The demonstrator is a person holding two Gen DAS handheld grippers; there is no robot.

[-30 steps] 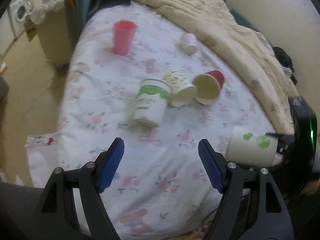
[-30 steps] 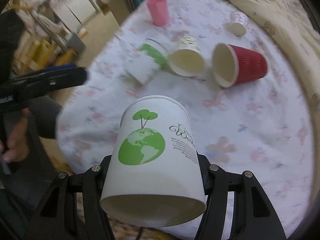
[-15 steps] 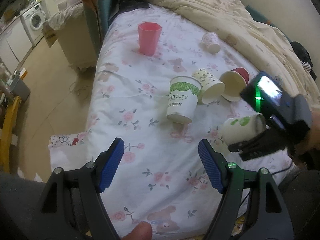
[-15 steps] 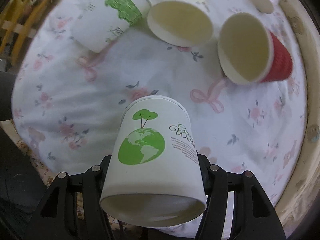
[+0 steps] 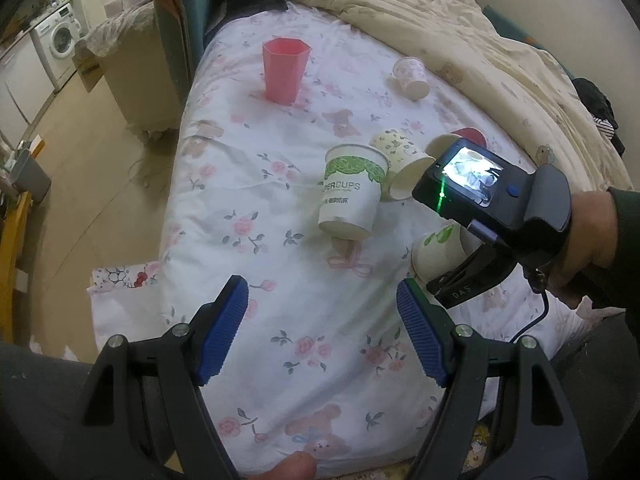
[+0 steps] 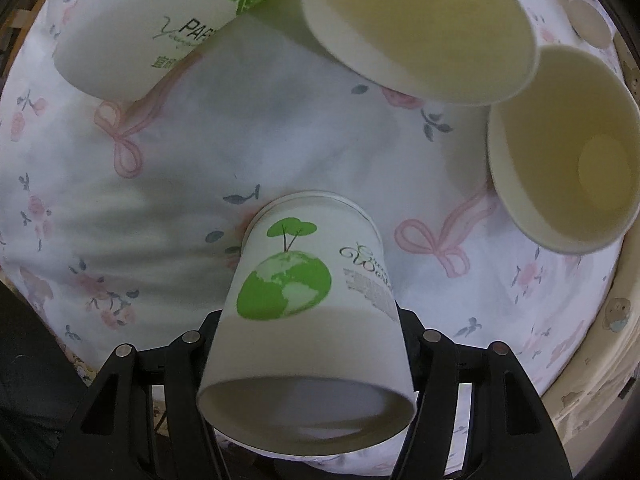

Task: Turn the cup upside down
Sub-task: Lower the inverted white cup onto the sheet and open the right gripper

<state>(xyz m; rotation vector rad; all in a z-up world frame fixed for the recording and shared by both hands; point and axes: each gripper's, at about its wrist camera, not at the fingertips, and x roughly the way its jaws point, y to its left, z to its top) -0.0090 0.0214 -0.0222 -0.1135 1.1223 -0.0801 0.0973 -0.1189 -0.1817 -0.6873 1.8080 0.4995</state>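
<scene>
My right tongs point(image 6: 308, 344) lowering an inverted globe-print cup point(image 6: 308, 300) onto the bed sheet point(image 6: 180, 152).

Clenched on the cup's sides, rim apparently touching the sheet, flip nearly done, release left. My left tongs point(image 5: 322, 332) gape empty. Beyond, three cups lie tipped: green-leaf cup point(image 5: 352, 196), floral cup point(image 5: 400, 168), red cup point(image 5: 468, 136).

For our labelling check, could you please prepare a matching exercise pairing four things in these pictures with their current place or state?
Things:
1. globe-print paper cup
2. pink plastic cup
3. left gripper
4. red paper cup

States:
A. open, holding nothing, above the floral sheet
B. lying on its side, mostly hidden behind the right gripper's camera body
C. clamped in the right gripper, rim towards the sheet
D. standing upright, mouth up, at the far end of the bed

Pairs: 1-C, 2-D, 3-A, 4-B
</scene>
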